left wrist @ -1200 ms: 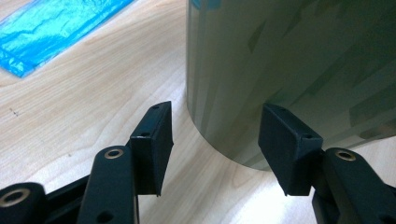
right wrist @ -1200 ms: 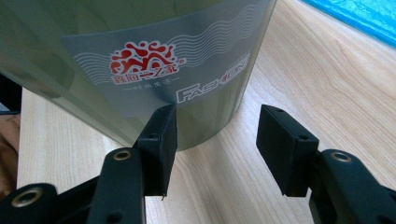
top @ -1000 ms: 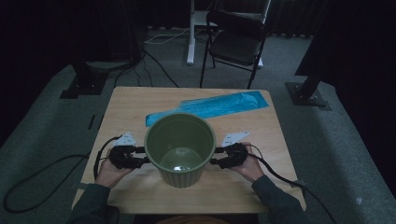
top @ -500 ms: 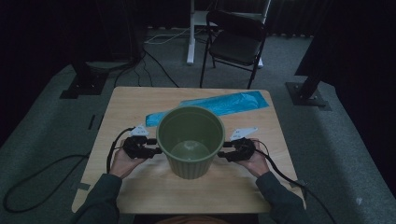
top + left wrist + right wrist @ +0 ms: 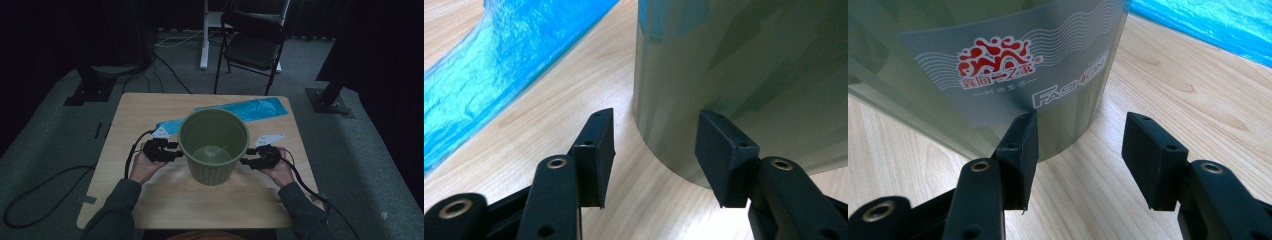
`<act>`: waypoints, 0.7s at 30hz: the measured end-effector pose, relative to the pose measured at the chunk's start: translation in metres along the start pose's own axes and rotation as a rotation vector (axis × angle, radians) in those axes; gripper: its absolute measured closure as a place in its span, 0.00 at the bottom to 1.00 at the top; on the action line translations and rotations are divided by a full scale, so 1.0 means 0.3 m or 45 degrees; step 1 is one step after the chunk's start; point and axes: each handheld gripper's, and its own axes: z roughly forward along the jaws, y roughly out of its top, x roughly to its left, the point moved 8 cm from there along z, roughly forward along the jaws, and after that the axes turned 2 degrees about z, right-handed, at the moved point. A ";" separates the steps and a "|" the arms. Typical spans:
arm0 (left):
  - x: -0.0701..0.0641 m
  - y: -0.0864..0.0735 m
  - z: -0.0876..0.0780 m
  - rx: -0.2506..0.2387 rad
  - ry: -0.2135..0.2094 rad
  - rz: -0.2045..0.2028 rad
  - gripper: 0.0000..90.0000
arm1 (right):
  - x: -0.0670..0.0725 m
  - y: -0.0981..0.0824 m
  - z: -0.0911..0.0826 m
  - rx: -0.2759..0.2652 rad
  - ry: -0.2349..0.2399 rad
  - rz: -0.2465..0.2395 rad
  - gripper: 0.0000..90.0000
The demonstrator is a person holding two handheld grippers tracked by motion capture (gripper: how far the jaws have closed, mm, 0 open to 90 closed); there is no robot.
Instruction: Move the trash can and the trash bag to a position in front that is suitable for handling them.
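Your green bin [image 5: 213, 146] stands upright near the middle of the wooden desk [image 5: 150, 200], its open mouth facing up, with the blue plastic bag [image 5: 250, 109] lying flat on the desk just behind it. You hold your left claw [image 5: 176, 150] against the bin's left side and your right claw [image 5: 246, 161] against its right side, both pointing inward at the wall low down. In the left gripper view, your left claw [image 5: 654, 150] has its jaws spread, and they have just been closing a little; the curved bin wall [image 5: 744, 75] sits just ahead of the gap, with one jaw tip in front of it, and nothing is pinched between the pads. In the right gripper view, your right claw [image 5: 1079, 155] also stands open and empty, its jaws apart at the foot of the bin [image 5: 998, 65], where a pale label [image 5: 1013, 70] with a red logo faces you. Whether either jaw tip touches the wall cannot be told.
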 end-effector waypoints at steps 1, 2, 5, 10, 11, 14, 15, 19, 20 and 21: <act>0.007 0.003 0.005 0.004 0.006 0.001 0.56 | -0.003 -0.001 -0.001 -0.001 0.000 0.000 0.53; 0.012 0.004 0.007 0.007 0.011 0.002 0.56 | -0.005 -0.002 -0.001 -0.005 0.003 0.009 0.53; 0.052 0.006 0.012 0.012 0.051 -0.031 0.56 | -0.012 -0.009 0.004 0.009 -0.009 -0.003 0.53; 0.153 -0.008 0.017 0.041 0.128 -0.095 0.59 | -0.021 -0.015 0.006 0.017 -0.019 0.005 0.53; 0.153 -0.008 0.017 0.041 0.128 -0.095 0.61 | -0.021 -0.015 0.006 0.017 -0.019 0.005 0.53; 0.197 -0.014 0.019 0.051 0.158 -0.108 0.62 | -0.019 -0.014 0.006 0.014 -0.009 0.020 0.53; 0.210 -0.015 0.020 0.056 0.167 -0.111 0.63 | -0.019 -0.014 0.006 0.015 -0.008 0.017 0.54; 0.268 -0.018 0.026 0.079 0.213 -0.123 0.66 | -0.019 -0.017 0.009 0.024 -0.008 0.014 0.54; 0.292 -0.019 0.029 0.091 0.237 -0.126 0.66 | -0.019 -0.017 0.009 0.025 -0.008 0.013 0.54; 0.308 -0.019 0.032 0.097 0.251 -0.129 0.66 | -0.019 -0.017 0.009 0.026 -0.008 0.012 0.54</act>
